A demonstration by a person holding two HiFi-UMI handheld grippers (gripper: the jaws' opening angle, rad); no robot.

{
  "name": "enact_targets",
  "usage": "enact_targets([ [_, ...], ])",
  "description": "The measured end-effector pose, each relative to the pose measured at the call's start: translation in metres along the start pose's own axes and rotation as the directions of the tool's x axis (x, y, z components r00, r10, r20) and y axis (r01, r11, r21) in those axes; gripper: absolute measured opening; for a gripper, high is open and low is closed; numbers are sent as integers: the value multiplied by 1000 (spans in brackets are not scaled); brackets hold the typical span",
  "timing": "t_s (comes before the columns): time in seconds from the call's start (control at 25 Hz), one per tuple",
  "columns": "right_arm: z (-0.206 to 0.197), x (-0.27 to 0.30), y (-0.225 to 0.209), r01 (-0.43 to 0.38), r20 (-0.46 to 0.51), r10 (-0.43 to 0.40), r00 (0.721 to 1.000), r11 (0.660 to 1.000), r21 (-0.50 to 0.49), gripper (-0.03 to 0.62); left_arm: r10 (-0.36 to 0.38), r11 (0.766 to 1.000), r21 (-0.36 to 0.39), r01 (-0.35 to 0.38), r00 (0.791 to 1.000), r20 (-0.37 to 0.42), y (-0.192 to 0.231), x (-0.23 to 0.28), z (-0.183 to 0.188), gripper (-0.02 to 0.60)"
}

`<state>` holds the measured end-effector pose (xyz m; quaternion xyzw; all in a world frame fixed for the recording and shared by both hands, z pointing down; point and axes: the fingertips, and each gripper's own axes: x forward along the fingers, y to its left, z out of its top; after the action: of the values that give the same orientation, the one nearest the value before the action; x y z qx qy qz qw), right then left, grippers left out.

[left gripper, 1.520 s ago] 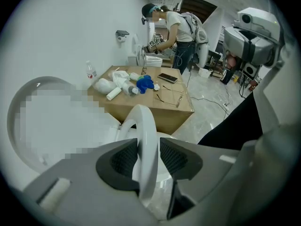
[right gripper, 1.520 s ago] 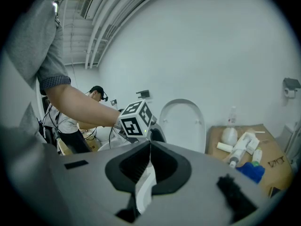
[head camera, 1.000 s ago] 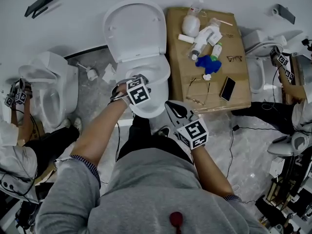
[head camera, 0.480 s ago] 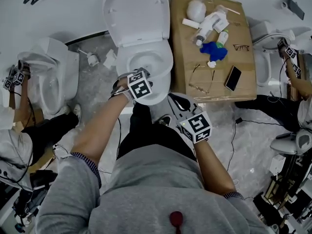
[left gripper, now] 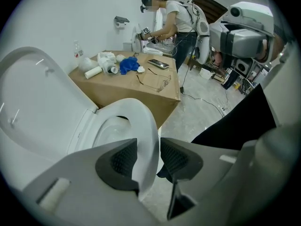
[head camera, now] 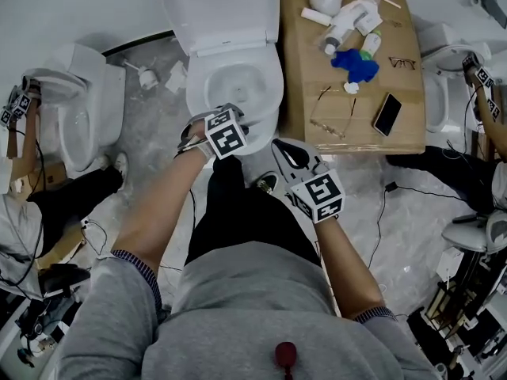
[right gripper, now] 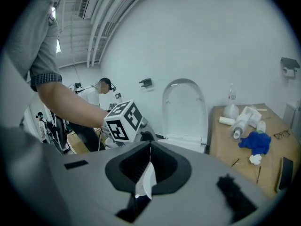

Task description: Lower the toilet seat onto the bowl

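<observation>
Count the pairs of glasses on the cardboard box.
2. A thin-framed pair lies near the box's front, left of the phone; a dark-framed pair lies by its right edge, past the blue cloth. Clutter might hide more.

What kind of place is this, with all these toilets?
Probably a workshop or test room, not a bathroom: the middle toilet, another toilet at left and a third toilet at right stand side by side, a cardboard box serves as table, and another person works at one toilet.

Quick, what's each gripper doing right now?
Left gripper: closed on the front edge of the toilet seat.
Right gripper: closed, holding nothing.
</observation>
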<state>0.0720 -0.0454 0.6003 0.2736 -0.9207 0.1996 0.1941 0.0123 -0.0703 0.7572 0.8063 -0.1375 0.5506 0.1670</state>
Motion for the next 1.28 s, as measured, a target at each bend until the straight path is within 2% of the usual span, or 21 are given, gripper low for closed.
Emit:
enact_targets([
  [0.28, -27, 13, 0, -2, -12, 2, 1000, 1000, 24, 15, -30, 999, -30, 30, 1000, 4, -18, 24, -13, 166],
  [0.6, -60, 25, -18, 41, -22, -39, 999, 997, 70, 15, -72, 996, -46, 72, 997, 7, -34, 57, -27, 178],
  [1.28, -124, 58, -10, 55, -46, -49, 998, 987, 151, 15, -143, 987, -74, 145, 989, 30, -61, 116, -54, 175],
])
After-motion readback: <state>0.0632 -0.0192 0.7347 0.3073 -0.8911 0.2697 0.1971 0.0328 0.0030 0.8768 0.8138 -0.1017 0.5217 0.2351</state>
